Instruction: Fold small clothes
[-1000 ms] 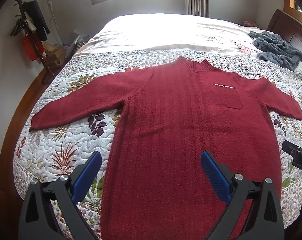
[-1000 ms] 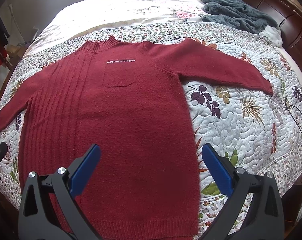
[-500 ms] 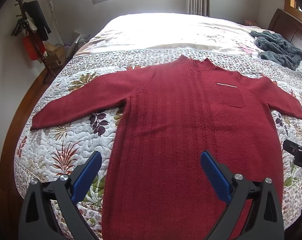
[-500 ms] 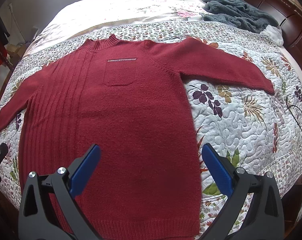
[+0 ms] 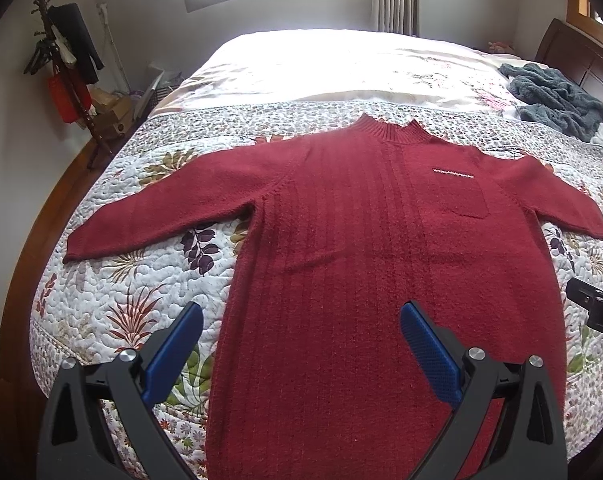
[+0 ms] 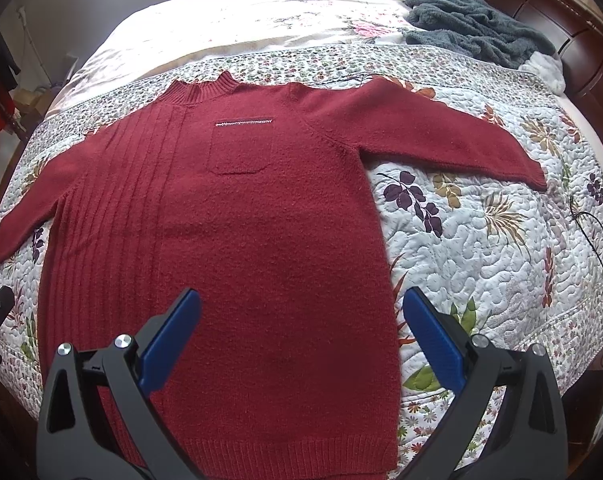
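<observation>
Nearest, left tool (image 5: 301, 350) and right tool (image 6: 301, 334) both spread wide and gripping nothing, poised above the hem end of the red sweater (image 6: 229, 240) near the bed's (image 6: 501, 240) foot edge, probably to start a first fold. Beyond, fuzzy knit laid flat, face up, sleeves outstretched across the quilted floral cover: ribbed half, plain pocket half. Farthest, near the headboard corner, a crumpled grey fleece (image 6: 477, 28).

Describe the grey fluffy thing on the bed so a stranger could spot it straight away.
Start at the dark wooden headboard at the bed's far right corner. Just in front of it lies a crumpled grey fleece garment, beyond the red sweater. Unlike the flat-spread sweater, it is bunched in a heap, and fuzzy.
</observation>
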Demonstrator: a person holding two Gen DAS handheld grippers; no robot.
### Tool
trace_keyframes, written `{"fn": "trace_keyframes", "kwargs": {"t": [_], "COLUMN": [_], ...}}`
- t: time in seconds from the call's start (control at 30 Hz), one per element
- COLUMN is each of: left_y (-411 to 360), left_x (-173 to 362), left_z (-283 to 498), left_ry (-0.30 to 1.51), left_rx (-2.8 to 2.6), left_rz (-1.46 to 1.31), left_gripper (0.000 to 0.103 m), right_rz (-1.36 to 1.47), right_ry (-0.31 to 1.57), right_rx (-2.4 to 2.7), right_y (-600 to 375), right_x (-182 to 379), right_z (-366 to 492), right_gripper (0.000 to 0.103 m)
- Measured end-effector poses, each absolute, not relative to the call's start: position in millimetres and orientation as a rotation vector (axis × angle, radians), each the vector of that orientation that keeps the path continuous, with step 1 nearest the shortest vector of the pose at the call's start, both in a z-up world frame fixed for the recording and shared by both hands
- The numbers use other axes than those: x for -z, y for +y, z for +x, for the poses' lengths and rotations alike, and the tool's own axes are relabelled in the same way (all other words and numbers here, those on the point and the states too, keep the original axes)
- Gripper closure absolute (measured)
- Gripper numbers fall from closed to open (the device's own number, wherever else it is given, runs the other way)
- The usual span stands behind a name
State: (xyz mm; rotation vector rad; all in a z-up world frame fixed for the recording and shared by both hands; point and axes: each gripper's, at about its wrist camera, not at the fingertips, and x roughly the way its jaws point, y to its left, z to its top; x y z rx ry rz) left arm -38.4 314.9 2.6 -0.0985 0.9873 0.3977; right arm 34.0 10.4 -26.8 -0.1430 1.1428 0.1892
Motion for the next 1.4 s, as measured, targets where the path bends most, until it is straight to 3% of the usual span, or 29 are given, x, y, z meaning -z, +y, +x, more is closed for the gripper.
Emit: {"fn": "trace_keyframes", "kwargs": {"t": [1.03, 1.17, 1.4], "left_y": [310, 299, 272], "left_x": [-2, 8, 12], "left_z": [-27, 2, 88], "left_ry": [0.946, 0.952, 0.947], "left_rx": [-0.373, -0.281, -0.234], "left_rz": [-0.110, -0.122, -0.134], "left_gripper": [0.004, 0.004, 0.004], "right_rz": [-0.110, -0.012, 0.208], "right_ry": [1.114, 1.150, 1.221], "right_rx": [-0.219, -0.210, -0.019], "right_y": [-3, -46, -203], "right_x": [30, 39, 64], "right_z": [47, 80, 194], "right_gripper": [0.003, 0.003, 0.003]}}
